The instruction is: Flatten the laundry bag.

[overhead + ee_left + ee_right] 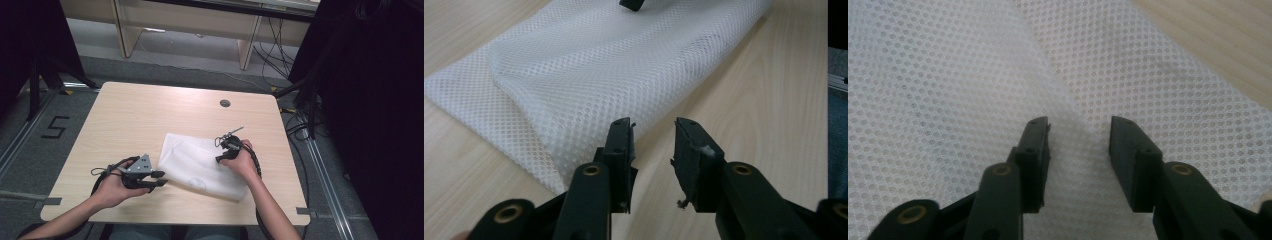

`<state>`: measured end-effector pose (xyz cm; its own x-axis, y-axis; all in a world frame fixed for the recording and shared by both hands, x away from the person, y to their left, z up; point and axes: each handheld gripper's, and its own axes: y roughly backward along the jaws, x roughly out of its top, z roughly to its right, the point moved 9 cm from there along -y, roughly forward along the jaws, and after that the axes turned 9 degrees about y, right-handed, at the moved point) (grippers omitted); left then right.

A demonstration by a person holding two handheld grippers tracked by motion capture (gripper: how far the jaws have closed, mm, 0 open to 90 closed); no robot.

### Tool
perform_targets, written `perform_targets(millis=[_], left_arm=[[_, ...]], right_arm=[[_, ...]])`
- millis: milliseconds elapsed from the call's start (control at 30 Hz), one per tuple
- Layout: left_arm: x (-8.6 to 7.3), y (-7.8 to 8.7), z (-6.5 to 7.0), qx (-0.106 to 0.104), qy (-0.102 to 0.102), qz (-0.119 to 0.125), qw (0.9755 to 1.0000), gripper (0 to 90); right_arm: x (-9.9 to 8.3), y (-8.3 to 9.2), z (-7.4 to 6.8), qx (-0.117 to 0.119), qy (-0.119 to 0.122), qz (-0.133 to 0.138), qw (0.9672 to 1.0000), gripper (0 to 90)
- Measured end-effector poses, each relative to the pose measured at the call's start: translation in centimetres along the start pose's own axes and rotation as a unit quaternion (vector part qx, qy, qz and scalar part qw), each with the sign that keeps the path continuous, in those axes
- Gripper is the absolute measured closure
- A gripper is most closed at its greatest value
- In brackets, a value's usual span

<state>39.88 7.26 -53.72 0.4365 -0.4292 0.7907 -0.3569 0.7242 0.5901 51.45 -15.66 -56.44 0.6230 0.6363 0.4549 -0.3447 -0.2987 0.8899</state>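
Observation:
A white mesh bag (200,165) lies flat on the wooden table (125,115), a little right of centre near the front. My left gripper (161,179) rests at the bag's left edge with its jaws apart. In the left gripper view the mesh bag (624,65) lies just ahead; its near corner reaches the left jaw, and only bare table shows between the left gripper (654,145) jaws. My right gripper (220,159) sits on the bag's right part. In the right gripper view the right gripper (1080,145) stands open over the mesh bag (948,75), a soft fold running between the jaws.
A round cable hole (225,103) sits near the table's far edge. Bare wood surrounds the bag to the left and the far side. Behind the table stand desk legs (247,47) and loose cables; black curtains hang at both sides.

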Motion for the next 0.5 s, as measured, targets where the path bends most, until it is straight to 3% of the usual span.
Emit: perform_targets(millis=[133,233,467,500], left_arm=[[0.0,0.1,-0.3,0.003,-0.009,0.0,1.0,68.1],[-0.3,0.0,-0.2,0.001,0.001,-0.005,1.0,65.9],[-0.6,-0.2,-0.3,0.001,-0.002,-0.013,0.9999,61.5],[-0.6,-0.3,-0.2,0.0,0.004,-0.009,0.9999,60.8]], right_arm=[[0.1,0.0,-0.5,0.006,0.011,-0.01,0.9999,73.5],[0.3,-0.1,-0.8,0.018,0.014,-0.017,0.9996,84.5],[0.5,-0.1,-1.3,0.014,0.02,-0.034,0.9991,88.7],[0.6,-0.1,-1.3,0.013,0.026,-0.033,0.9991,88.9]])
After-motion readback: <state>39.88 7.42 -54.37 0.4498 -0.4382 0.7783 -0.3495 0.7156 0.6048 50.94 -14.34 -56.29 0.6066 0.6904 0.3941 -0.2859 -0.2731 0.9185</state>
